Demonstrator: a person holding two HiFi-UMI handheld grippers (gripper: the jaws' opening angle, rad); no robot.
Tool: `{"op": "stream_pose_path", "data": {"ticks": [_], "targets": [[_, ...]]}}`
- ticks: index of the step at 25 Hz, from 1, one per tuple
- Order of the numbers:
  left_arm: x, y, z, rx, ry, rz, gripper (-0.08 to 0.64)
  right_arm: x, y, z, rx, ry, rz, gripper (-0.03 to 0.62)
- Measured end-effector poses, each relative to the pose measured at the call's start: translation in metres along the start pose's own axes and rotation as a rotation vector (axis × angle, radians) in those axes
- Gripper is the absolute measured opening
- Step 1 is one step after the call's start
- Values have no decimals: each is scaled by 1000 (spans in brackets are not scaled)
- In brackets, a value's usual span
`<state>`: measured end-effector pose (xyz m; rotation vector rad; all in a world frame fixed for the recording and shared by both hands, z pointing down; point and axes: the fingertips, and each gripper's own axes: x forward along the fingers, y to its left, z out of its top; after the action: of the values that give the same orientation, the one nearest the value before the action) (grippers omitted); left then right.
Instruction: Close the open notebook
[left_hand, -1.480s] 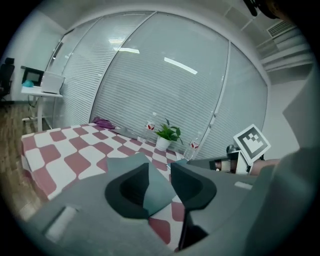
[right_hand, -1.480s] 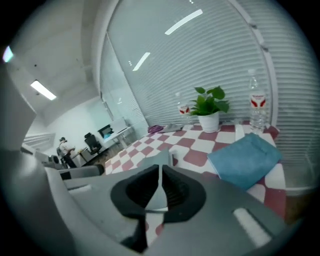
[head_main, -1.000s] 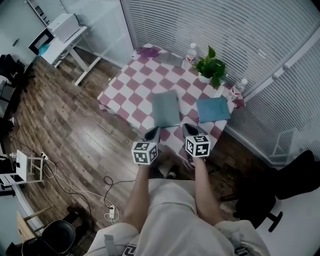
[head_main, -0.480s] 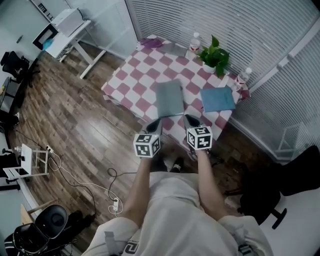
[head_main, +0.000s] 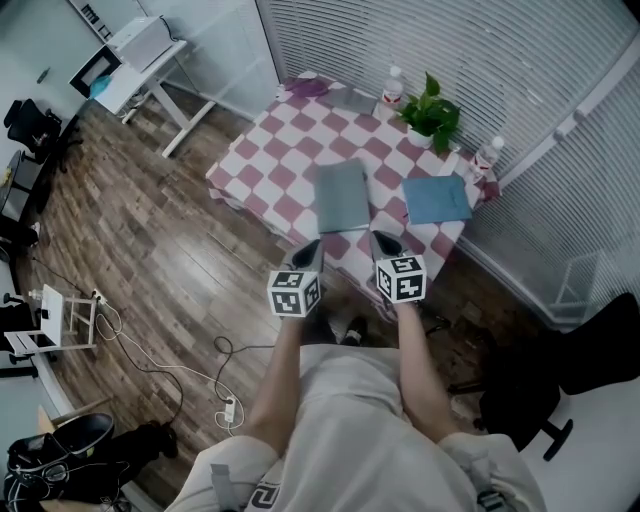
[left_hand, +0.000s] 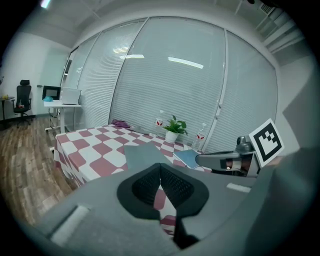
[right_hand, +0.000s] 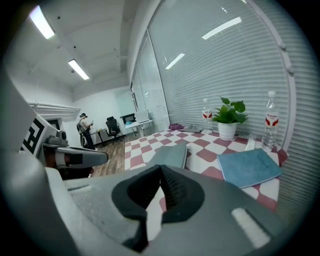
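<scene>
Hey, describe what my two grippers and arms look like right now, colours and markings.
The left gripper and right gripper both have grey bodies ending in dark, tapered jaws with ribbed black pads. Each carries a white cube printed with black square markers. No cables show. The forearms are bare; the person wears a light beige top.

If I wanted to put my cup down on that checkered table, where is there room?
The widest bare patch is the table's left side, between the grey notebook and the left edge. A narrow strip runs between the grey notebook and the blue notebook. The far right edge is crowded with the plant and two bottles.
</scene>
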<state>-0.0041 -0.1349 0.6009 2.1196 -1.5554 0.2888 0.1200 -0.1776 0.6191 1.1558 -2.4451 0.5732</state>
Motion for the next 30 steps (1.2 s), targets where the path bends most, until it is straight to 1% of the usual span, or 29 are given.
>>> {"op": "stream_pose_path", "data": {"ticks": [4, 9, 20, 30], "targets": [[1, -3, -3, 3, 7, 1, 8, -1, 2, -3, -24, 12, 10, 2], [1, -5, -3, 5, 10, -9, 8, -5, 4, -2, -19, 11, 10, 2], [1, -12, -4, 14, 5, -17, 8, -9, 5, -2, -50, 19, 6, 2], [0, -2, -4, 1, 6, 6, 8, -1, 11, -3, -69, 32, 29, 2]]}}
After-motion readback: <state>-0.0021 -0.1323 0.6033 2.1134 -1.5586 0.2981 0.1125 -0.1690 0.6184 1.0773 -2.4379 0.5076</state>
